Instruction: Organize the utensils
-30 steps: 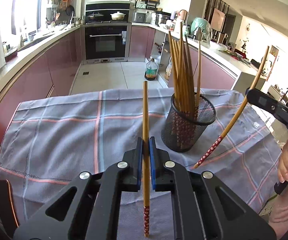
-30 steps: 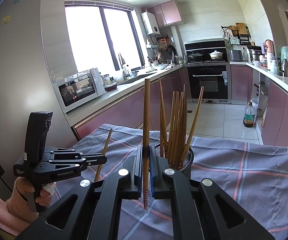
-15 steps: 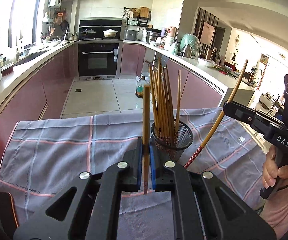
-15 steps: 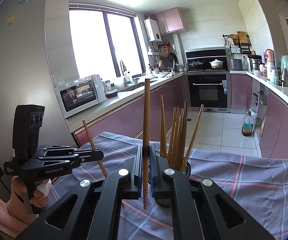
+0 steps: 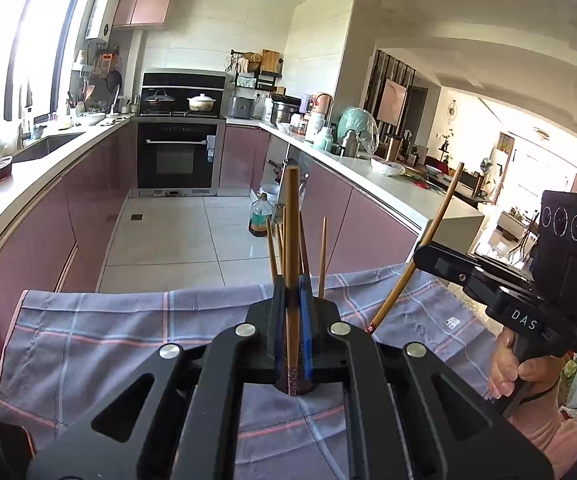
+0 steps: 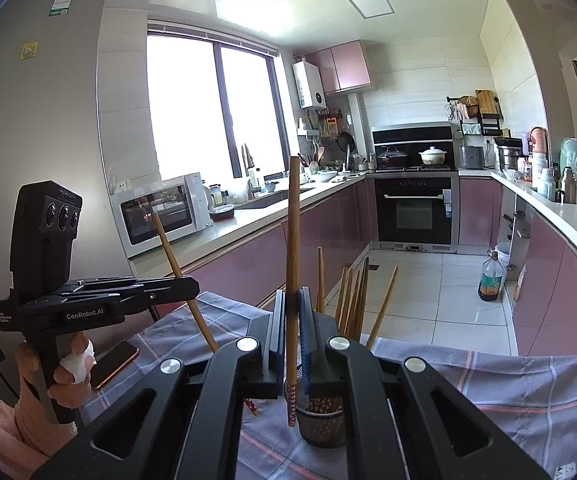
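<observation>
Our left gripper [image 5: 291,320] has its jaws clamped on an upright chopstick [image 5: 291,248]; our right gripper [image 6: 292,332] grips another chopstick [image 6: 293,240]. Just beyond, the mesh holder [image 6: 322,426] of chopsticks stands on the cloth-covered worktop [image 6: 508,384].

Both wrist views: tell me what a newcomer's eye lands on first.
Each gripper is shut on one upright chopstick: the left gripper holds the left chopstick, the right gripper the right chopstick. Just beyond them a mesh holder full of chopsticks stands on the grey checked cloth. Behind, pink kitchen cabinets line the room.
</observation>
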`<state>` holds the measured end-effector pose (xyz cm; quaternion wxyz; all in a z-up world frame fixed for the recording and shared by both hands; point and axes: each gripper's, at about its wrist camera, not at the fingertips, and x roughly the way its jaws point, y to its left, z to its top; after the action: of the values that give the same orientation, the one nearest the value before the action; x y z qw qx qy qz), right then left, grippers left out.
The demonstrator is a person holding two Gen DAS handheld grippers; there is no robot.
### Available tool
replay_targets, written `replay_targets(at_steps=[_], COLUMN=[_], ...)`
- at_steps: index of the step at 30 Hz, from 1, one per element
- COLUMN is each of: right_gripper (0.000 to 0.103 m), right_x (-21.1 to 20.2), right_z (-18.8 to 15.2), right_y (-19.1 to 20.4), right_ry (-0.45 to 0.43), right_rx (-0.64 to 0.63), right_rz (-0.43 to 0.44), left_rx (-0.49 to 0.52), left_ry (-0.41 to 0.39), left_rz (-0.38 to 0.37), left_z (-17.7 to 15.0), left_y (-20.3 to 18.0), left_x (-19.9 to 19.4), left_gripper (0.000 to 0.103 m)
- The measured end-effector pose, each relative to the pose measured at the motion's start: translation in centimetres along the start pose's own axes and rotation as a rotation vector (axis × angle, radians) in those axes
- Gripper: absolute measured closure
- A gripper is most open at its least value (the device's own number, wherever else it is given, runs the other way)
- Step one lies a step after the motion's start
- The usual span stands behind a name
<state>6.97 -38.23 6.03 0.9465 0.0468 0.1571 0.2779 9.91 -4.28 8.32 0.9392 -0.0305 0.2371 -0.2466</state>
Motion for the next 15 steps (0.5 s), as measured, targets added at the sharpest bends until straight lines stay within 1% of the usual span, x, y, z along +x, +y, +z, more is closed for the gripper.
replay_targets(at_steps=[5, 9, 13, 15], right_gripper=[0.098, 0.098, 0.098, 0.098], right_x=[0.2, 0.8, 1.7, 2.5], right_z=[0.9, 1.2, 0.9, 0.7], right_y=[-0.7, -1.2, -1.7, -2.0], right_ry=[-0.022, -0.029, -0.016, 0.0], right_rx=[-0.004, 0.004, 0.013, 0.019], right_rz=[-0.012, -0.019, -0.029, -0.032], left_rx=[0.013, 0.022, 0.035, 0.04], left_ry=[-0.039, -0.049, -0.026, 0.004], left_rz=[-0.009, -0.019, 0.002, 0.005], left_z=[1.9, 2.9, 3.0, 2.7], left_y=[-1.2, -2.3, -3.2, -3.7], left_x=[-0.1, 0.3, 2.0, 3.2], left_gripper=[0.096, 0.096, 0.096, 0.096])
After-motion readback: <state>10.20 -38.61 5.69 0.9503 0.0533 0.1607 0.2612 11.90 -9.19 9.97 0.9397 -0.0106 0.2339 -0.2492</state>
